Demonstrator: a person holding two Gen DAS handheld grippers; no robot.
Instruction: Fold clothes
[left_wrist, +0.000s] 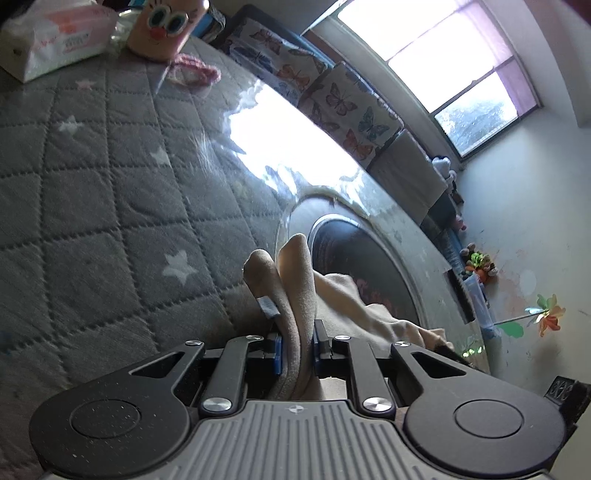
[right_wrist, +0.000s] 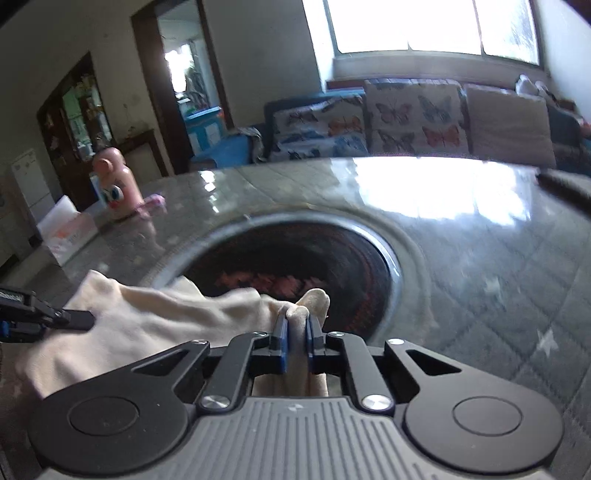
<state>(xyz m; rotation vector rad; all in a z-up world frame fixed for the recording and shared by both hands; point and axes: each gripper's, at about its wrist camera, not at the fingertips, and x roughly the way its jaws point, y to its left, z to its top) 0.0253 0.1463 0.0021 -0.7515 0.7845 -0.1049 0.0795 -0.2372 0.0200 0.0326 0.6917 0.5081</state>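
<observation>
Cloth, beige, is pinched at two spots: left gripper has its fingers closed on a bunched fold that sticks up past the tips, w/ a small tag just beside the left pad; right gripper likewise has fingers clamped on a bunched edge of the same cloth. Between the two the fabric runs in loose wrinkles, not flat. In right wrist view the left gripper shows at the left edge, touching the cloth's far end. Cloth sits near the front edge of the worktop, which is covered by a grey quilted mat w/ white stars under a glossy clear sheet; strong window glare on it. Just beyond the cloth is a round dark inset w/ a metal rim & reddish pattern; part of the cloth overlaps its near rim. At the far corner of the worktop: pink bottle w/ cartoon eyes, upright, tissue pack beside it, pink knit bit near the bottle's base. Behind the worktop, sofa w/ butterfly cushions under a bright window. Whether the cloth is lifted or resting can't be told.
</observation>
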